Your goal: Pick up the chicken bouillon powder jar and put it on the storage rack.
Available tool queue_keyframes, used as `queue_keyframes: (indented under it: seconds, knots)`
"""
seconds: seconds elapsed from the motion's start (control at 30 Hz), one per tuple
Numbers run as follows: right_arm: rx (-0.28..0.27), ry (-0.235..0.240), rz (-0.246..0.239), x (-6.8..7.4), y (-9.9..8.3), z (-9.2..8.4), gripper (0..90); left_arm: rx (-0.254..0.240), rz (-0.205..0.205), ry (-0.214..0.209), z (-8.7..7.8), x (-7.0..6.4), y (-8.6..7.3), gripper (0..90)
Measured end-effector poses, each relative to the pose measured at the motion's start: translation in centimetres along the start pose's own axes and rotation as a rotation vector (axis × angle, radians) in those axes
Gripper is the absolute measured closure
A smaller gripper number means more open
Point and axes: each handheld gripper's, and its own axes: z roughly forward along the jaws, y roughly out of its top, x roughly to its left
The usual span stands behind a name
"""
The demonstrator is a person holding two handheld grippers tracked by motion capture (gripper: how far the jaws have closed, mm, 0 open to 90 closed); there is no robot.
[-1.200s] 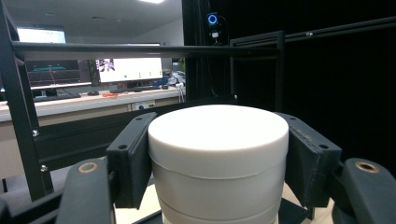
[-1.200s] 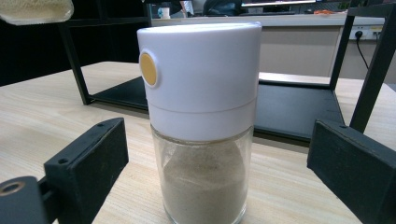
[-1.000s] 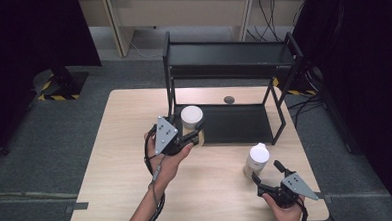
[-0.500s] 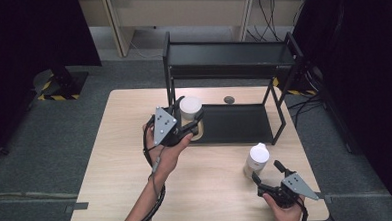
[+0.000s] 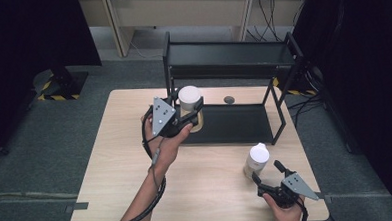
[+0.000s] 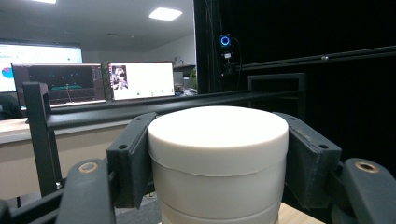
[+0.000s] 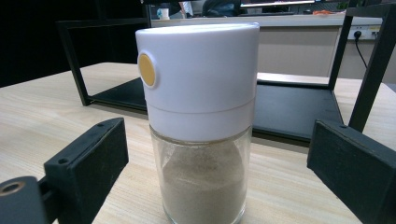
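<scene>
My left gripper (image 5: 189, 110) is shut on a white-capped jar (image 5: 189, 96) and holds it in the air at the left front corner of the black rack (image 5: 231, 54). In the left gripper view both pads (image 6: 133, 158) press on the sides of the jar's white cap (image 6: 218, 154). A second jar (image 5: 256, 158), glass with a white cap and brownish powder inside, stands on the table near the right front. My right gripper (image 5: 267, 172) sits just behind it, open. In the right gripper view this jar (image 7: 201, 116) stands between the wide-apart pads (image 7: 88, 161), untouched.
The black two-tier rack has a flat lower tray (image 5: 234, 125) resting on the wooden table (image 5: 127, 193) and a top shelf above it. A small dark round object (image 5: 228, 99) lies on the table behind the tray. Dark curtains and floor surround the table.
My left hand has lifted the white-capped jar higher, closer to the rack's front post. The right gripper and its jar have stayed put.
</scene>
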Motion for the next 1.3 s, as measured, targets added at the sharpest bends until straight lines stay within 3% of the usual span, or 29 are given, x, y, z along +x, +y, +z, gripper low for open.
queue_keyframes:
  seconds: [0.7, 1.3]
  knots:
    - [-0.002, -0.001, -0.002, 0.0, 0.0, 0.0, 5.5, -0.008, 0.01, 0.03, 1.6, 0.5, 2.4, 33.0]
    - [-0.002, 0.0, -0.001, 0.0, 0.0, 0.0, 5.5, -0.001, -0.005, 0.056, 3.0, 0.8, 3.4, 33.0]
